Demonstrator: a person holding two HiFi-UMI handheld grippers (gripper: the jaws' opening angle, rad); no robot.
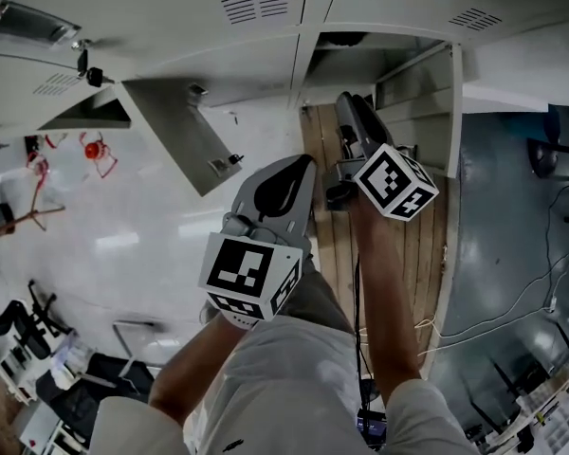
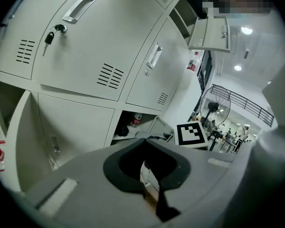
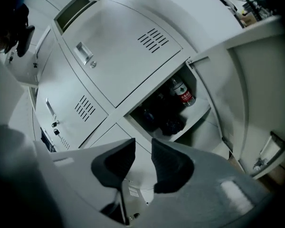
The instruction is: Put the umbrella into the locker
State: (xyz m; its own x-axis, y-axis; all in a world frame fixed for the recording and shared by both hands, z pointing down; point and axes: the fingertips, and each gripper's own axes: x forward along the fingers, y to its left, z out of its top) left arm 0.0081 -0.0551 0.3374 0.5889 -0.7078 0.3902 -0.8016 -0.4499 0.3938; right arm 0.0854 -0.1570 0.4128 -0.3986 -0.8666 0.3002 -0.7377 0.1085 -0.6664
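The open locker compartment point(image 3: 199, 120) holds a dark bundle point(image 3: 168, 122), the folded umbrella by its look, beside a water bottle point(image 3: 183, 95). My right gripper point(image 3: 143, 144) points at the lockers below that compartment. Its jaws stand a little apart with nothing between them. In the head view the right gripper point(image 1: 346, 107) reaches toward the same compartment point(image 1: 360, 60), whose door point(image 1: 427, 98) hangs open at the right. My left gripper point(image 1: 303, 167) is lower and to the left, its tips together and empty. The left gripper view shows its shut tips point(image 2: 143, 140), the bottle point(image 2: 136, 119) and the dark bundle point(image 2: 122, 130).
Another locker door point(image 1: 171, 131) stands open at the left. A key point(image 2: 50, 36) hangs in a shut locker door. Wooden floor point(image 1: 408, 254) runs under my arms, with cables point(image 1: 512, 301) on the grey floor at the right. A fan point(image 2: 211, 107) stands far off.
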